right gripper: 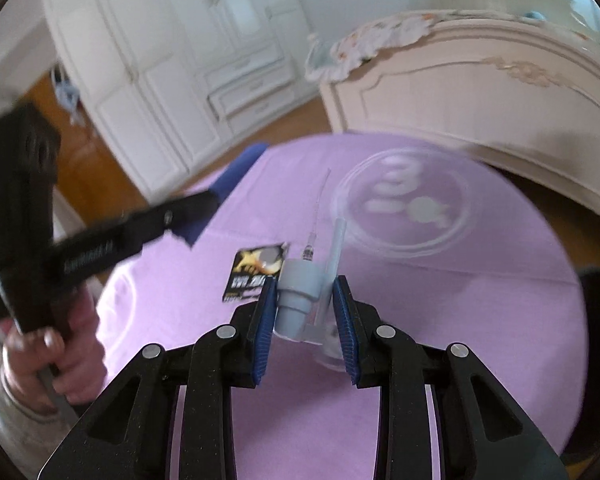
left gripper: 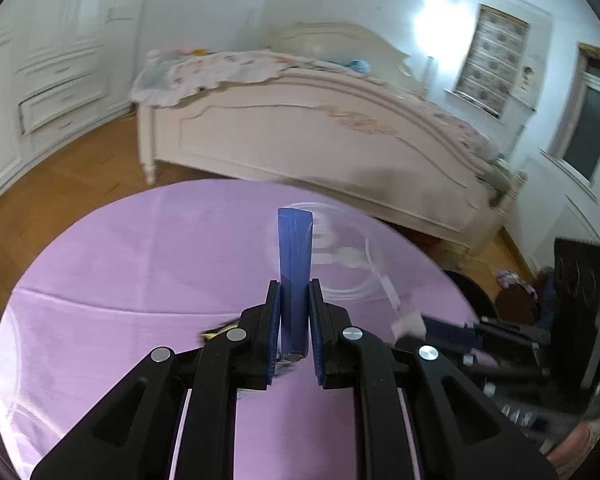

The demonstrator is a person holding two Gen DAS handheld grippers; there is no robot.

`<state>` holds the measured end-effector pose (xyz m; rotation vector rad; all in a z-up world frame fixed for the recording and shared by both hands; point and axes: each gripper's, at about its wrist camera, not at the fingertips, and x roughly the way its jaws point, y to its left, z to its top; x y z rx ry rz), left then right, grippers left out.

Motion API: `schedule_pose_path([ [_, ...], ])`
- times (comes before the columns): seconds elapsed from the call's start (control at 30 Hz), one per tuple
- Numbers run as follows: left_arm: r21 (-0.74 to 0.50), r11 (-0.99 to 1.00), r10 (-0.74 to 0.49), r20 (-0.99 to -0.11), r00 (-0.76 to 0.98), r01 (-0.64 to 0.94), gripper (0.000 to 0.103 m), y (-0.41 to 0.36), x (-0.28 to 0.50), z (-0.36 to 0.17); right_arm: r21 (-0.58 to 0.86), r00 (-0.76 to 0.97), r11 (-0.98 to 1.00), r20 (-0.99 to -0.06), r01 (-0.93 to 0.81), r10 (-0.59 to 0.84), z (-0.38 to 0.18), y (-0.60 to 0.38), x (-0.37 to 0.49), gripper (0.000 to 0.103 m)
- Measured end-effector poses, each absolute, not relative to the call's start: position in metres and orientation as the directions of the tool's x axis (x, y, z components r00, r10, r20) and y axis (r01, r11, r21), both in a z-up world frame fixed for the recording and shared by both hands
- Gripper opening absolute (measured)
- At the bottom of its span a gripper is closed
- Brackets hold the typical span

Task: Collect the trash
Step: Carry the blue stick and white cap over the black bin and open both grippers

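Right wrist view, right hand-held gripper (right gripper: 305,312) clamping grey plastic fitting (right gripper: 298,292), clear tubing (right gripper: 400,204) coiled behind

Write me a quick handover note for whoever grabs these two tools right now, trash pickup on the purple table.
Left tool: shut on a flat blue strip, lifted above the purple table.
Right tool: shut on a grey plastic connector piece, low over the table.
Still lying on the table: black and yellow wrapper, thin needle with clear tube, coiled clear tubing.
Done: two pieces gripped. No bin shows in either view.
Left: drop both pieces, then collect wrapper, needle and tubing. Mind the needle tip.
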<state>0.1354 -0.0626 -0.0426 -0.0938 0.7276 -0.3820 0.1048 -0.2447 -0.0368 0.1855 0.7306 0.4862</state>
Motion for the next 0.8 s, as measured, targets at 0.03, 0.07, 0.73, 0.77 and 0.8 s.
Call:
schedule_pose_path([
  [0.03, -0.21, 0.923, -0.381, -0.627, 0.68, 0.323, 0.015, -0.072, 0.133, -0.04, 0.341, 0.659, 0.875, -0.575, -0.345, 0.484, -0.032, -0.258, 0.101, 0.03],
  [0.07, -0.206, 0.918, -0.391, -0.623, 0.678, 0.339, 0.015, -0.08, 0.131, -0.037, 0.351, 0.675, 0.876, -0.561, -0.33, 0.479, -0.028, -0.271, 0.097, 0.03],
  [0.73, -0.142, 0.787, -0.537, -0.639, 0.551, 0.601, 0.015, -0.259, 0.11, -0.042, 0.47, 0.817, 0.883, -0.505, -0.01, 0.278, -0.049, -0.465, 0.059, 0.03],
  [0.77, -0.143, 0.781, -0.542, -0.641, 0.544, 0.608, 0.015, -0.266, 0.11, -0.044, 0.475, 0.818, 0.88, -0.506, 0.0, 0.273, -0.052, -0.47, 0.059, 0.03],
  [0.8, -0.145, 0.774, -0.547, -0.643, 0.535, 0.617, 0.015, -0.273, 0.11, -0.045, 0.478, 0.819, 0.878, -0.507, 0.009, 0.267, -0.054, -0.474, 0.059, 0.03],
])
